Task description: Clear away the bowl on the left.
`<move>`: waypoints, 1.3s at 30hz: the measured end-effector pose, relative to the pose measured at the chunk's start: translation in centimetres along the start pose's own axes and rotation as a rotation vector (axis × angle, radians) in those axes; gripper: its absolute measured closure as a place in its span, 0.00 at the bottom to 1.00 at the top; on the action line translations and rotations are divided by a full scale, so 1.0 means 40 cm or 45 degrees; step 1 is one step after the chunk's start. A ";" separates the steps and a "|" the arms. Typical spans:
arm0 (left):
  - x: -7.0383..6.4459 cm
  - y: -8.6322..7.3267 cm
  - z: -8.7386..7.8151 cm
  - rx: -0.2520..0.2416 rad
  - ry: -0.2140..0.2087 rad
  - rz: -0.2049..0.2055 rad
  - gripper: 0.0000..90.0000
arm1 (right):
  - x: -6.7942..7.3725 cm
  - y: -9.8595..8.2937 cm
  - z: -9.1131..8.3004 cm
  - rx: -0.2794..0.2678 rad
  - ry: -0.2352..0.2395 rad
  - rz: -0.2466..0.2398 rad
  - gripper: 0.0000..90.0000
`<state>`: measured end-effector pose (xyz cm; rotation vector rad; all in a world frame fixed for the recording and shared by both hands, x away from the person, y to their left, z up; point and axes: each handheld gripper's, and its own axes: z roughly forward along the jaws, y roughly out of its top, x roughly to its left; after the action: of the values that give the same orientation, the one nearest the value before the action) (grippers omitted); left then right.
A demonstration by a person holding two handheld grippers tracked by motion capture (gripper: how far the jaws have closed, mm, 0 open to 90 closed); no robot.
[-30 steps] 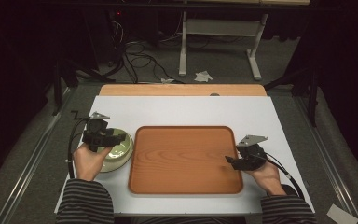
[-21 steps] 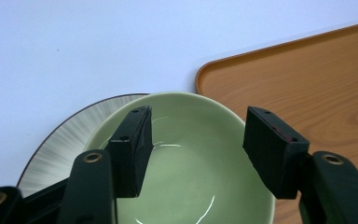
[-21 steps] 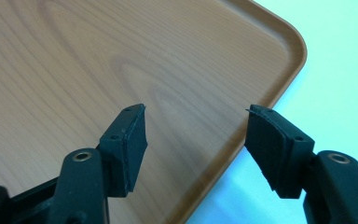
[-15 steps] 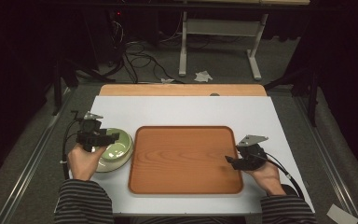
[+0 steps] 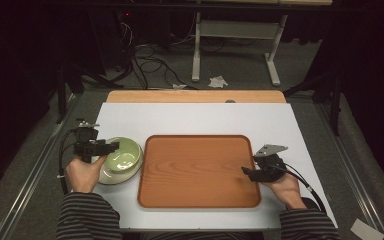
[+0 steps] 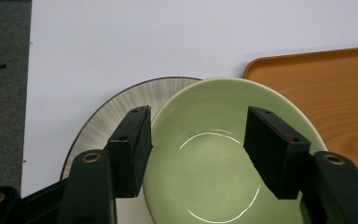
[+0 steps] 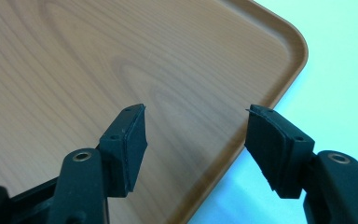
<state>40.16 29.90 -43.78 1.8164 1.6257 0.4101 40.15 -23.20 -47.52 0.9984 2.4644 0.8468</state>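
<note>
- While the left gripper (image 6: 196,154) is straddling the green bowl's (image 6: 214,154) rim, fingers apart, beside the tray (image 5: 200,170), a shallow pinch might slip.
- Plate (image 6: 107,116) underneath could drag along.
- Right gripper (image 7: 193,140) is hovering, fingers apart.

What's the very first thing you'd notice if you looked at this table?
Probably the big orange-brown wooden tray lying in the middle of the white table. Next, the pale green bowl left of the tray, sitting on a striped plate, with the left gripper open over it, one jaw over the bowl's rim. The right gripper hangs open over the tray's near right edge.
</note>
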 end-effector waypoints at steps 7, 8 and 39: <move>0.035 -0.013 0.013 0.031 0.007 -0.105 0.47 | 0.000 0.001 -0.003 -0.004 -0.008 0.004 0.45; 0.035 -0.013 0.013 0.031 0.007 -0.105 0.47 | 0.000 0.001 -0.003 -0.004 -0.008 0.004 0.45; 0.052 -0.029 0.088 0.241 -0.036 -0.115 0.60 | 0.002 0.000 -0.002 -0.005 0.003 -0.009 0.45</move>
<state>41.84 31.00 -47.53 1.8671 1.7701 0.1946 40.04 -23.17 -47.46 0.9875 2.4660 0.8505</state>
